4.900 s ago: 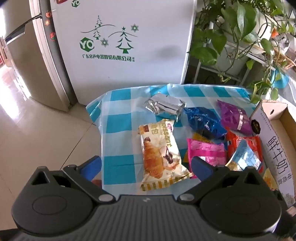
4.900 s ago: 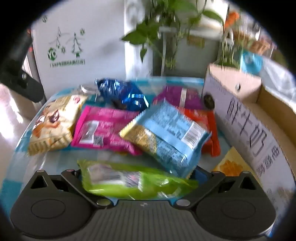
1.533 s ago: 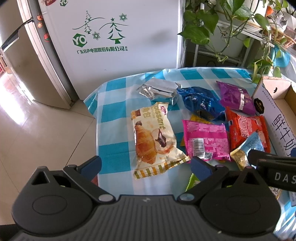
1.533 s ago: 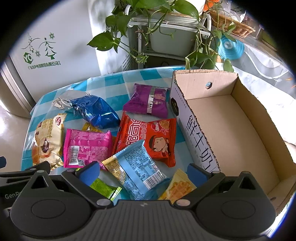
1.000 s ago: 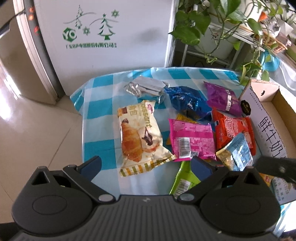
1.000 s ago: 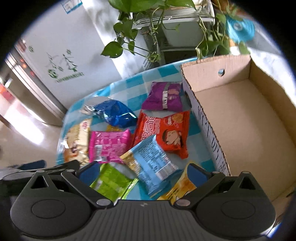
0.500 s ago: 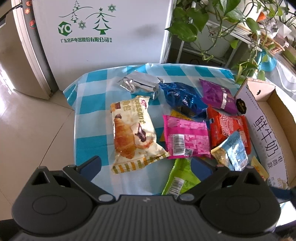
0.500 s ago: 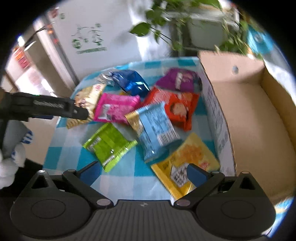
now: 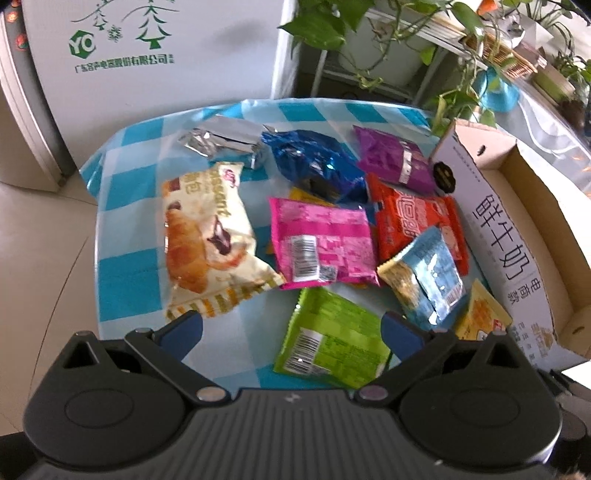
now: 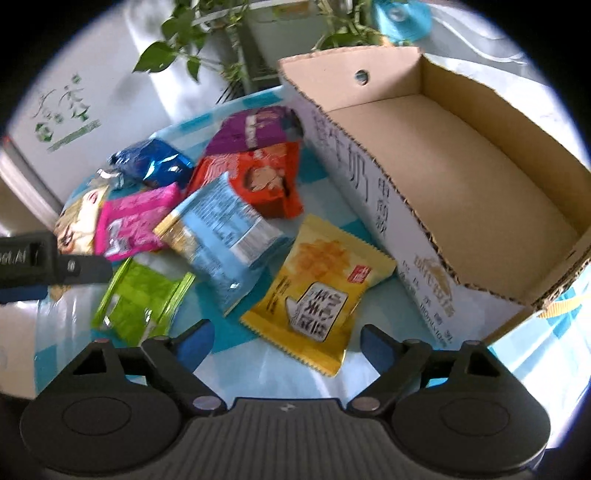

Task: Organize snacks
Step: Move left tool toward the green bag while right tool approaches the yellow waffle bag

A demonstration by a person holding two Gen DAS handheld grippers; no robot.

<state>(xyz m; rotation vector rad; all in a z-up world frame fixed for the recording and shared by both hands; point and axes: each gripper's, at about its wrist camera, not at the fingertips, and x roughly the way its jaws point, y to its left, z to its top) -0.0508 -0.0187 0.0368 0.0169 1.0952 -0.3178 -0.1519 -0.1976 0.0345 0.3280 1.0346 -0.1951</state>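
Several snack packs lie on a blue-checked tablecloth (image 9: 125, 266). My left gripper (image 9: 293, 330) is open, low over the green pack (image 9: 328, 343), which sits between its fingers without touching the pads. The croissant pack (image 9: 199, 236), pink pack (image 9: 321, 243) and light-blue pack (image 9: 424, 280) lie beyond it. My right gripper (image 10: 286, 341) has its jaws closing, and the yellow pack (image 10: 317, 291) lies just ahead between them, untouched. The cardboard box (image 10: 369, 177) stands empty to its right.
Silver (image 9: 221, 142), dark-blue (image 9: 314, 162), purple (image 9: 395, 158) and red (image 9: 410, 221) packs fill the far half of the cloth. A white appliance (image 9: 147, 55) and potted plants (image 9: 332, 22) stand behind the table. The tiled floor (image 9: 37, 258) drops off at the left edge.
The green pack that sat between my right gripper's fingers earlier now lies on the cloth. My right gripper has sunk toward the yellow pack with narrower jaws. The left gripper has barely moved.
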